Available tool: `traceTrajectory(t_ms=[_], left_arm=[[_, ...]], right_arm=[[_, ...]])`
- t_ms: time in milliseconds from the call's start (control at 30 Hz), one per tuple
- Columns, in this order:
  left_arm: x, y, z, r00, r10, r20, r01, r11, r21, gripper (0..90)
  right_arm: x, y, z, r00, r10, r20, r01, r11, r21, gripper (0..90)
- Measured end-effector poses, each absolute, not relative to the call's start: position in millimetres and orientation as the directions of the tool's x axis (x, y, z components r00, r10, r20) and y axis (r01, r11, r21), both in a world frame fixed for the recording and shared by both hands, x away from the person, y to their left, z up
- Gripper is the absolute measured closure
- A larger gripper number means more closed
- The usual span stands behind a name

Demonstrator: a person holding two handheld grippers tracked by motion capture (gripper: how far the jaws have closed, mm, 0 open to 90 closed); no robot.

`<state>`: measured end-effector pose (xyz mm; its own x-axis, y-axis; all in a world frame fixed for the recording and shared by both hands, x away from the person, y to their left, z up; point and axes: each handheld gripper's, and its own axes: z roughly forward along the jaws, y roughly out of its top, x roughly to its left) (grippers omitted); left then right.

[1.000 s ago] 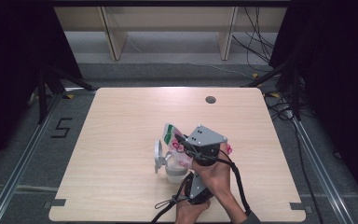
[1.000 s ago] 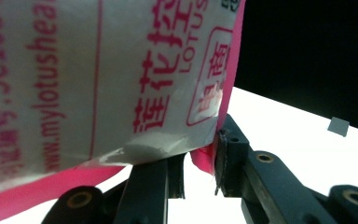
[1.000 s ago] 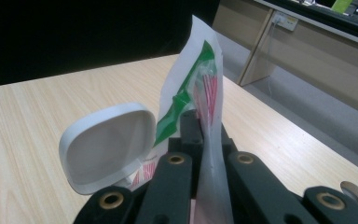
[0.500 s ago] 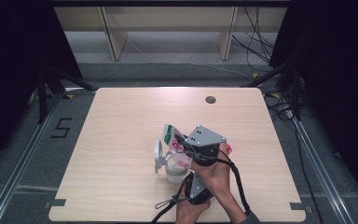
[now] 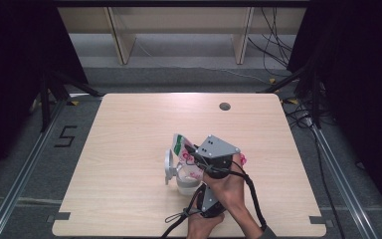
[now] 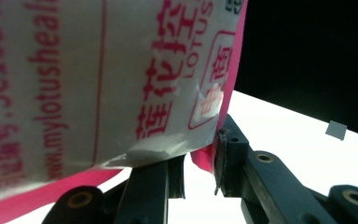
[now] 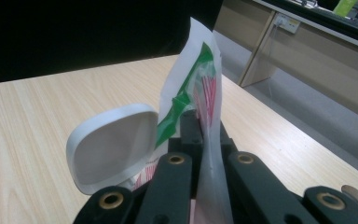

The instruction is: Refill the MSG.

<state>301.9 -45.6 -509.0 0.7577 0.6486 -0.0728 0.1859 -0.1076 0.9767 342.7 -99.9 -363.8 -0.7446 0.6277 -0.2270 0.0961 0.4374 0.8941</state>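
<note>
A white tub (image 5: 184, 180) with a pink-printed label (image 6: 98, 79) stands near the table's front, its white lid (image 5: 168, 167) (image 7: 114, 147) hinged open to the left. My left gripper (image 5: 200, 188) (image 6: 200, 173) comes in from the front, its jaws closed on the tub's pink lower edge. A clear packet (image 5: 180, 143) (image 7: 191, 79) with green and red print sticks up over the tub. My right gripper (image 5: 193, 153) (image 7: 198, 128), under its grey plate, is shut on the packet's lower part.
The light wooden table (image 5: 129, 129) has a round cable hole (image 5: 224, 106) near its far edge. Dark stands and cables flank the table, and a shelf unit (image 5: 179, 30) stands behind it. The person's hands (image 5: 229, 194) come in at the front edge.
</note>
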Motion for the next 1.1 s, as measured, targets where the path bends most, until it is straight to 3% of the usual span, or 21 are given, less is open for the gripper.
traceTrajectory(t_ms=[1100], left_arm=[[301.6,-45.8,-508.3,0.759,0.647,-0.073,0.184,-0.106,0.977,75.6]], right_arm=[[341.7,-98.2,-364.0,-0.748,0.621,-0.233,0.09,0.442,0.892,89.8]])
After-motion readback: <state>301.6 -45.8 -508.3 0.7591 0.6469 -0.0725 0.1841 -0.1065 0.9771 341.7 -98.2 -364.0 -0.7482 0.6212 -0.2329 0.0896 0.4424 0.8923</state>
